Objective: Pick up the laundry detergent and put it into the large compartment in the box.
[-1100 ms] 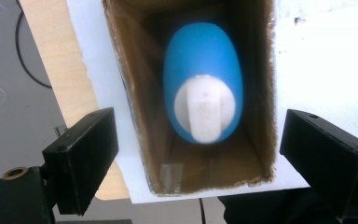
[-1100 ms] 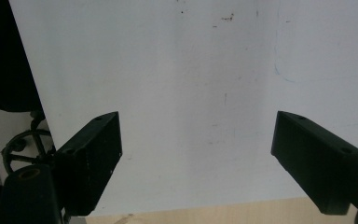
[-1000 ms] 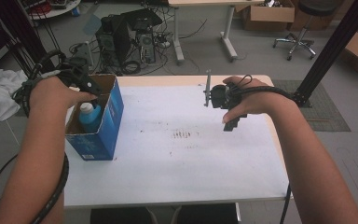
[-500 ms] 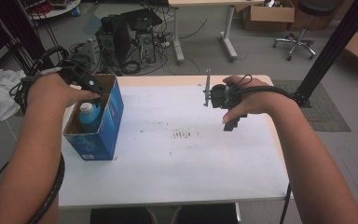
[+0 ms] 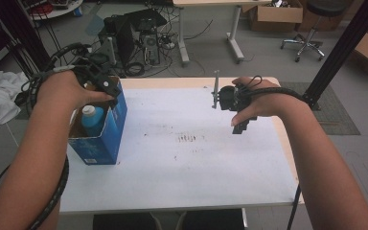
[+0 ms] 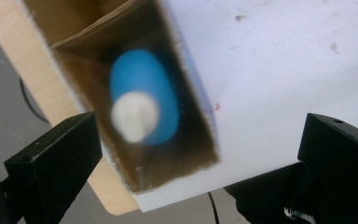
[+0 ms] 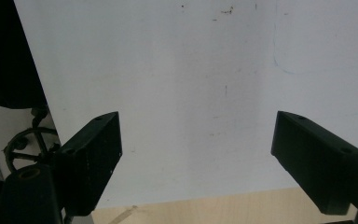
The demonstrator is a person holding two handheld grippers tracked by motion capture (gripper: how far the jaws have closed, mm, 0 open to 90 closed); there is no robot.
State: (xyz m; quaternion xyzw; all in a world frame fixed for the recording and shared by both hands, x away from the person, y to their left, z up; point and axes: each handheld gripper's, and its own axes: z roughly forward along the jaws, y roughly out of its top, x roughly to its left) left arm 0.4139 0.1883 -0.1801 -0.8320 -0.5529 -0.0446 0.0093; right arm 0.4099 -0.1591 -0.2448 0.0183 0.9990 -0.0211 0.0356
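over the open blue box (image 5: 103, 139) at the table's (image 5: 187, 172) left edge, the left gripper (image 6: 200, 163) is hovering with jaws wide, empty, above a blue white-capped bottle (image 5: 93, 119) standing inside; farther right, the right gripper (image 7: 198, 154) is hanging wide open over bare tabletop.

box (image 5: 106, 132): blue printed cardboard, raw brown inside; bottle (image 6: 145, 95): smooth blue plastic; table (image 5: 191, 158): matt white

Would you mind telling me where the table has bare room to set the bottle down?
The white table is bare from the blue box rightward to the right gripper, and along the near edge. It is crowded at the left: the box holds the bottle, with the open left gripper above it.
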